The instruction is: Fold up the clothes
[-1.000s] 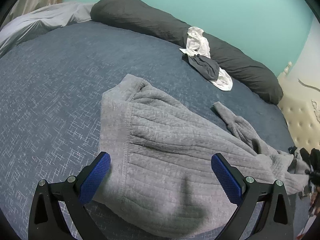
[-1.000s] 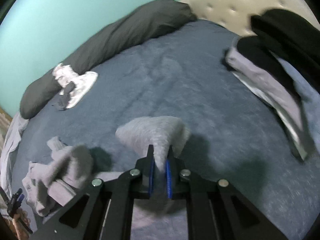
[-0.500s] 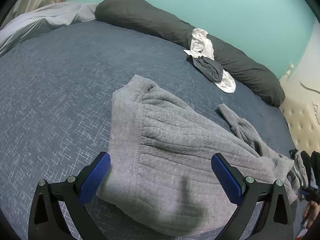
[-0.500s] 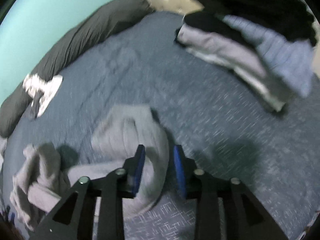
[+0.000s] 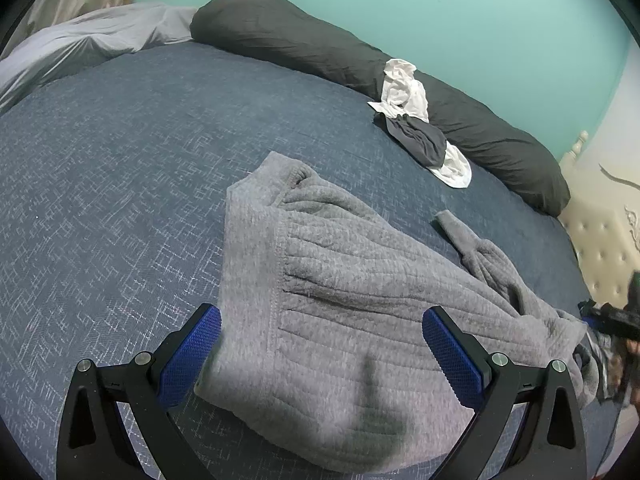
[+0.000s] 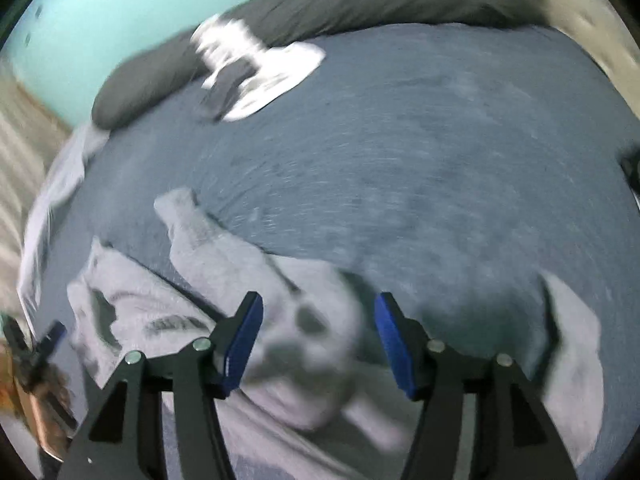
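A grey ribbed fleece garment (image 5: 344,304) lies spread on the dark blue bedspread (image 5: 112,168), a sleeve (image 5: 476,248) trailing to the right. My left gripper (image 5: 320,352) hovers open just above the garment's near part, nothing between its blue pads. In the blurred right wrist view the same grey garment (image 6: 224,280) lies crumpled on the bed. My right gripper (image 6: 318,340) stands open over a bunched fold of it and holds nothing.
A long dark bolster (image 5: 360,60) runs along the turquoise wall. White and dark clothes (image 5: 420,120) lie in a small heap against it. A light grey sheet (image 5: 80,44) is at the far left. A tufted cream headboard (image 5: 600,240) stands on the right.
My right gripper opened and let go of the grey fold, then swung left across the bed. The folded stack has left its view. The left gripper barely moved.
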{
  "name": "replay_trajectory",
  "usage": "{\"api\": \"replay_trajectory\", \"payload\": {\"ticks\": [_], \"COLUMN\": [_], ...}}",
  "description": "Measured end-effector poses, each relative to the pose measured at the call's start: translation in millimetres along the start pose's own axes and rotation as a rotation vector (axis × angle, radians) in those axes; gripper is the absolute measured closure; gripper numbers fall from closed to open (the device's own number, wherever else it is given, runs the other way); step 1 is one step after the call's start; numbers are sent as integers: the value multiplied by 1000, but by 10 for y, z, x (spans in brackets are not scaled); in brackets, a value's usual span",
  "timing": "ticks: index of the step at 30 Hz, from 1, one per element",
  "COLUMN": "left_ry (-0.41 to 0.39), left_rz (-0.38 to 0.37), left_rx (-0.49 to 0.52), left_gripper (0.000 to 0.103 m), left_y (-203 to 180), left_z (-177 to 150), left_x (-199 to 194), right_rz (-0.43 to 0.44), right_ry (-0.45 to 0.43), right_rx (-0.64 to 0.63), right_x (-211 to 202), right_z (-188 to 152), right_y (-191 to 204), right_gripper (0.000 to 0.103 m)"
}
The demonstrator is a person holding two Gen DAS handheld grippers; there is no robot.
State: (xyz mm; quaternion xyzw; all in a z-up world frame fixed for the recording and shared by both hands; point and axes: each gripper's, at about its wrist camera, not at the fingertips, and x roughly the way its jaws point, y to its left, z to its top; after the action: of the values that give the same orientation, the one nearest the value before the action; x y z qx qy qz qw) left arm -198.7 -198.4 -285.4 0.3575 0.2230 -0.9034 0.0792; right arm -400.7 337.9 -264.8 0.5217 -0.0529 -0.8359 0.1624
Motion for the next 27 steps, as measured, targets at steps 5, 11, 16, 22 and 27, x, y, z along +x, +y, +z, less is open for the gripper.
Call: {"api": "replay_trajectory", "payload": {"ticks": [5, 11, 16, 22, 27], "left_ry": [3, 6, 10, 14, 18], "left_rz": [-2, 2, 6, 8, 5], "left_rx": [-14, -18, -25, -34, -34], "left_gripper": [0, 0, 0, 0, 0], "left_y": [17, 17, 47, 77, 63], "left_z": [0, -7, -5, -6, -8], "left_x": [18, 31, 54, 78, 96], "right_rz": [24, 41, 15, -32, -9], "right_ry": [41, 142, 213, 238, 158], "right_rx": [-129, -274, -343, -358, -315], "right_x": [341, 775, 1175, 1415, 1209], "right_z": [344, 593, 653, 627, 676], "right_y": [519, 1241, 1665, 1692, 1552], "right_gripper": [44, 44, 44, 80, 95]}}
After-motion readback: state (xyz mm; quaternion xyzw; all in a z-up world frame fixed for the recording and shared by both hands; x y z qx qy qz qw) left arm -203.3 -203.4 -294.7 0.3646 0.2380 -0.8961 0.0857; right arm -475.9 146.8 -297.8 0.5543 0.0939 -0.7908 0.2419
